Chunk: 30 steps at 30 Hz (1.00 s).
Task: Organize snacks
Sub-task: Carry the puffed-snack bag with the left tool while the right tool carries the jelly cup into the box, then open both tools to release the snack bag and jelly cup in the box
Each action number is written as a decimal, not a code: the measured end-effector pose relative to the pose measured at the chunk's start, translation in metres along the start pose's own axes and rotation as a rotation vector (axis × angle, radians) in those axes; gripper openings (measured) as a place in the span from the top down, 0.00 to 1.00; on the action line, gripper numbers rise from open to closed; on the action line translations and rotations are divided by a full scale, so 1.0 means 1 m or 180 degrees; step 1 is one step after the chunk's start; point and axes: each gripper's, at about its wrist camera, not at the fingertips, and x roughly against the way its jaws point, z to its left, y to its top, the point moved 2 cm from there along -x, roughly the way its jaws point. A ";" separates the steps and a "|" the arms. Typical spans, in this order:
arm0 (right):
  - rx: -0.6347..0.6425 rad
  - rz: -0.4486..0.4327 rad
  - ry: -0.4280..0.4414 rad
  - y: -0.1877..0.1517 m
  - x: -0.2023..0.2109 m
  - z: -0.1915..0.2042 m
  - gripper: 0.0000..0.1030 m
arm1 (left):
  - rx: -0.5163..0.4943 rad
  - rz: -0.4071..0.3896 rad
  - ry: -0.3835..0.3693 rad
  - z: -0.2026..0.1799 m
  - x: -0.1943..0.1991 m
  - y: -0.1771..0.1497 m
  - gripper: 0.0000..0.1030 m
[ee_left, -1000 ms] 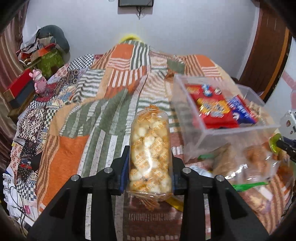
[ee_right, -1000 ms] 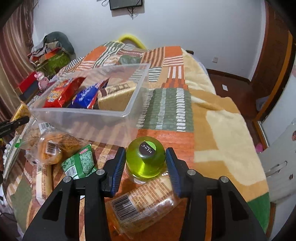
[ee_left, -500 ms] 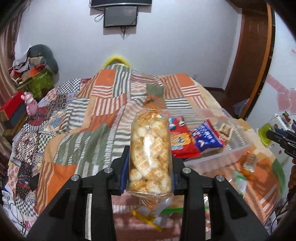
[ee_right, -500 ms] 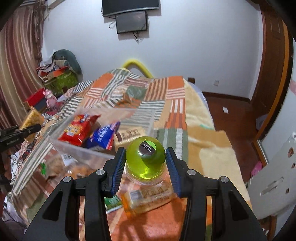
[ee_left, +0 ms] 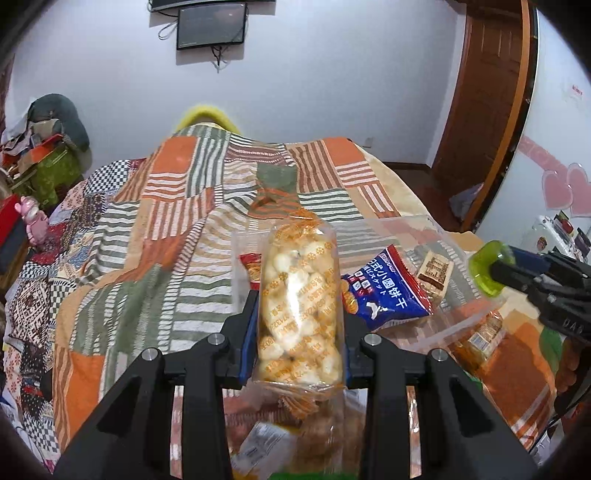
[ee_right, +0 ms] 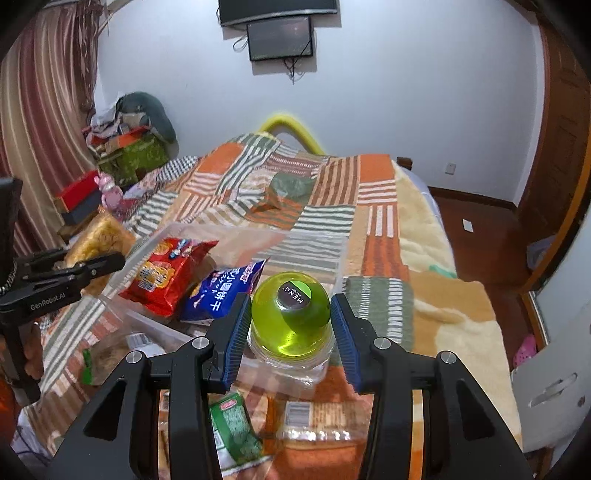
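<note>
Both wrist cameras looked down along their fingers, close over the bed (ee_left: 155,236). They shared the clear bin (ee_right: 317,254) — each also caught the other gripper at its edge.

This is looking like a bedroom in a home: a bed (ee_right: 424,236) is filling most of the room, lying under a patchwork blanket (ee_left: 192,206) of orange, green and striped squares. A small screen (ee_right: 280,35) is hanging on the pale wall, striped curtains (ee_right: 40,122) are draping down one side, and a wooden door (ee_left: 487,88) is standing in the corner. Clothes and boxes (ee_right: 125,140) are piling up beside the bed.
</note>
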 end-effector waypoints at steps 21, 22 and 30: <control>0.0121 0.0267 -0.0109 -0.003 -0.037 0.000 0.60 | -0.0145 0.0165 0.0064 -0.013 -0.035 0.002 0.59; 0.0137 0.0290 -0.0101 -0.005 -0.038 0.001 0.60 | -0.0147 0.0169 0.0072 -0.013 -0.034 0.002 0.58; 0.0251 0.0296 -0.0153 -0.010 -0.023 0.007 0.60 | -0.0142 0.0110 0.0092 -0.009 -0.011 -0.004 0.47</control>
